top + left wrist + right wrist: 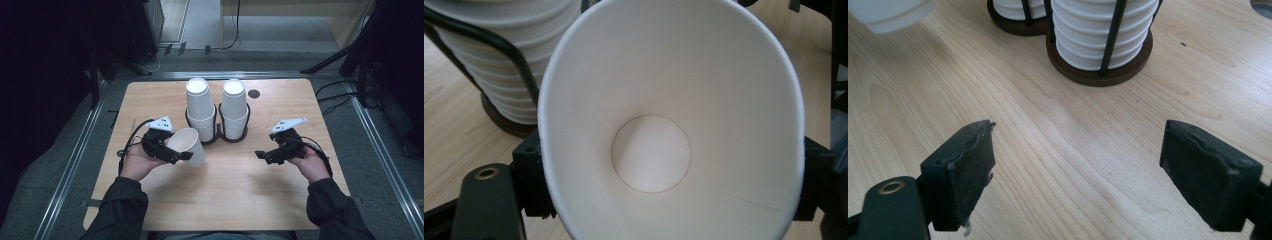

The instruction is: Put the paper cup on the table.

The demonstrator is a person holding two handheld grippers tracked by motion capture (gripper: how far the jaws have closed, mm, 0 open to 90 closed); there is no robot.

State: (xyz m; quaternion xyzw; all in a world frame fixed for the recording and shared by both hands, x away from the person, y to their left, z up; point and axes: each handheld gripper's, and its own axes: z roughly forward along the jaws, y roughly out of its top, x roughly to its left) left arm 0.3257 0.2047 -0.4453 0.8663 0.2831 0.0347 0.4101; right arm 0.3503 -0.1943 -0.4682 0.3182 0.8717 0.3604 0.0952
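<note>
Dark sleeves [120,210] come in at the near edge of the desk [225,200], one on each side. On the left, the left tongs [176,156] grip a single white paper cup [189,146] across its wall, jaws pressed on either side; the cup is tilted with its mouth toward the hand, held low over the desk just in front and left of the left stack of cups [199,107]. That stack and the right stack of cups [234,106] stand side by side in a dark wire holder [218,131] toward the far middle. On the right, the right tongs [264,155] hang empty with jaws wide apart, above bare wood.

Judging by this, one cup has been drawn off and is being carried. The next move probably calls for righting it and setting it on open desk, then easing the jaws apart without crushing the thin wall.
</note>
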